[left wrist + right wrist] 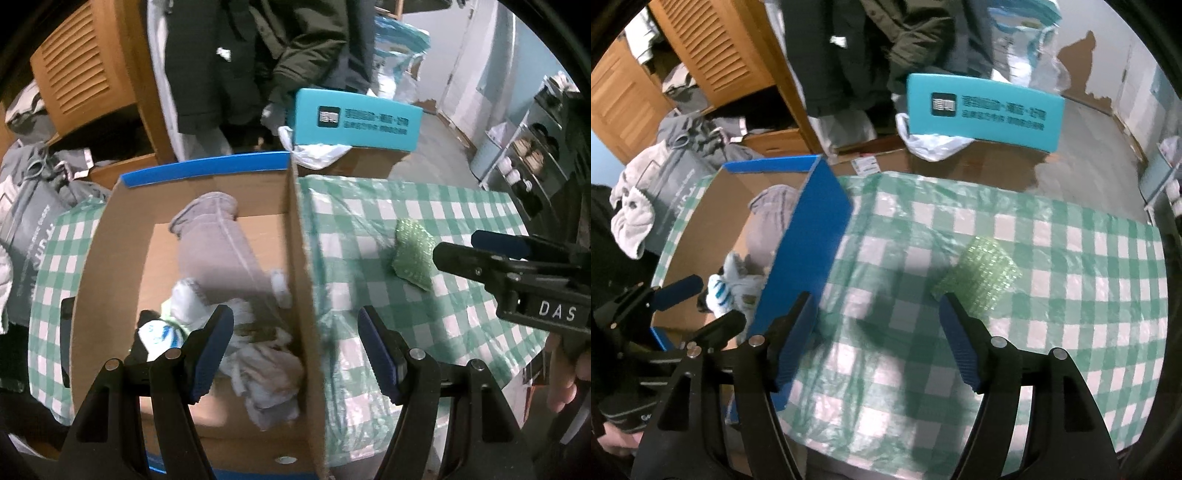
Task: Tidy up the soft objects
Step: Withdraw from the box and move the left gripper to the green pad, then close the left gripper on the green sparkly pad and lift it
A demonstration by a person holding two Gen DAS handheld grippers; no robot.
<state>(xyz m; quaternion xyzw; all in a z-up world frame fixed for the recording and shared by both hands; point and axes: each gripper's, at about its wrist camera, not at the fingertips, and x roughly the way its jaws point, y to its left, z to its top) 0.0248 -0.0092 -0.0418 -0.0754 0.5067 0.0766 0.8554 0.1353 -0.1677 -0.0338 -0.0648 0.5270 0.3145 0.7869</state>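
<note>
**Sorting soft things: box filled at left, green pad alone on the cloth**

Covering the tabletop (1052, 240) was a green-and-white checked cloth under clear plastic film. On its left part stood a cardboard box (110, 266) with blue outer faces, its right wall rising as a tall flap that separated the box interior from the open cloth. Behind the tabletop, a teal carton (354, 120) lay on a brown box, with a white plastic bag beside it.

Inside the cardboard box, a grey sock-like garment (218, 247) lay lengthwise toward the far wall. Nearer the camera sat a crumpled heap of white and pale cloths (266, 376), and a white piece with a blue-green print (159, 332) lay at the left of the heap.

Out on the cloth, well apart from the box, rested a green textured scrubbing pad (979, 280), untouched by either tool.

The left tool (295, 354) hovered over the near right corner of the box, straddling the flap, its blue-padded fingers spread wide and holding nothing. The right tool (877, 339) hung above the cloth, likewise released and empty, with the green pad just beyond its right fingertip (947, 310).
</note>
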